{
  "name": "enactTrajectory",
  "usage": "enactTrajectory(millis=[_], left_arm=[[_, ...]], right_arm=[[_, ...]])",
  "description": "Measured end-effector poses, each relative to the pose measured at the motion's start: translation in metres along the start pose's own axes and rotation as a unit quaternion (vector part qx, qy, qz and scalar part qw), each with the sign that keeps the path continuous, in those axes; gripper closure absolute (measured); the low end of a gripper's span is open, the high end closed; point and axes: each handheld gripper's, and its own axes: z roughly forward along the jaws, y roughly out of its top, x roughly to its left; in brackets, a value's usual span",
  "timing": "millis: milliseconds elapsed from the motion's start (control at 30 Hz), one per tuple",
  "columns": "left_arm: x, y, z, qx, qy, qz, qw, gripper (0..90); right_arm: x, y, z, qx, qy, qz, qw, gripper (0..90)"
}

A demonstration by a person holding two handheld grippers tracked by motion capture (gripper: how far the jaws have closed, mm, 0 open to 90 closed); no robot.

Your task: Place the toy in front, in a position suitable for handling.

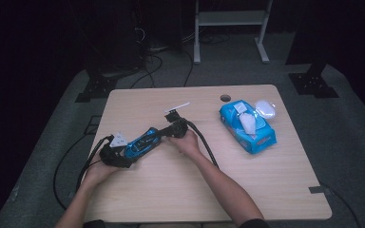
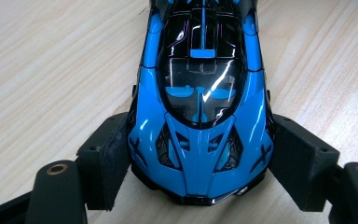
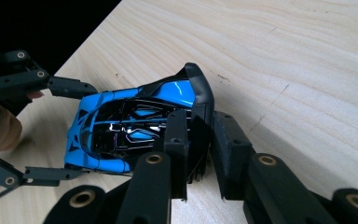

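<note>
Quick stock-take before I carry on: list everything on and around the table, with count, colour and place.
toy car: one, blue and black, left of table centre, held from both ends
wet-wipes pack: one, blue, lid open with a white wipe poking out, right part of the table
table: one, light wood, round cable hole near the far edge
white frame: one, on the floor beyond the table
left claw: black, pads pressed on the car's nose sides
right claw: black, jaws around the car's rear wing
</note>
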Motion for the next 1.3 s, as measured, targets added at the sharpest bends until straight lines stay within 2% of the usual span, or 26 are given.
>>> enactTrajectory(millis=[133,333,533,633,700,733,767,900,933,1000,1133,1300], left_arm=[[-0.001,0.003,-0.004,-0.011,0.002,0.002,0.9999,25.8],[-0.011,0.019,-0.016,-0.03,0.009,0.024,0.9992,25.8],[-0.033,0.05,-0.02,-0.051,-0.001,0.06,0.9969,25.8],[-0.048,0.065,-0.015,-0.055,-0.011,0.077,0.9954,25.8],[-0.063,0.078,-0.009,-0.056,-0.022,0.096,0.9935,25.8],[-0.067,0.082,-0.007,-0.055,-0.025,0.101,0.993,25.8],[-0.072,0.086,-0.005,-0.057,-0.029,0.105,0.9924,25.8],[-0.099,0.104,0.008,-0.06,-0.053,0.121,0.9895,25.9],[-0.107,0.108,0.013,-0.058,-0.061,0.13,0.9879,25.9],[-0.12,0.114,0.02,-0.058,-0.072,0.137,0.9863,25.9],[-0.142,0.119,0.036,-0.047,-0.095,0.155,0.9823,25.9],[-0.157,0.121,0.045,-0.035,-0.112,0.174,0.9777,25.9]], right_arm=[[0.002,0.002,-0.006,-0.003,-0.001,-0.001,1.0,76.3],[0.011,0.004,-0.029,-0.02,-0.003,-0.006,0.9998,76.2],[0.013,-0.004,-0.078,-0.045,-0.007,-0.016,0.9988,76.2],[0.009,-0.016,-0.108,-0.054,-0.015,-0.01,0.9984,76.5],[0.006,-0.025,-0.123,-0.057,-0.019,-0.009,0.9981,76.6],[0.002,-0.033,-0.137,-0.058,-0.022,-0.007,0.998,76.6],[0.001,-0.037,-0.144,-0.062,-0.023,-0.006,0.9978,76.8],[-0.01,-0.062,-0.178,-0.07,-0.027,0.013,0.9971,78.1],[-0.012,-0.067,-0.184,-0.071,-0.028,0.018,0.9969,78.5],[-0.02,-0.084,-0.2,-0.075,-0.032,0.032,0.9961,78.9],[-0.028,-0.11,-0.216,-0.075,-0.042,0.048,0.9951,78.8],[-0.036,-0.139,-0.224,-0.073,-0.046,0.067,0.994,78.6]])
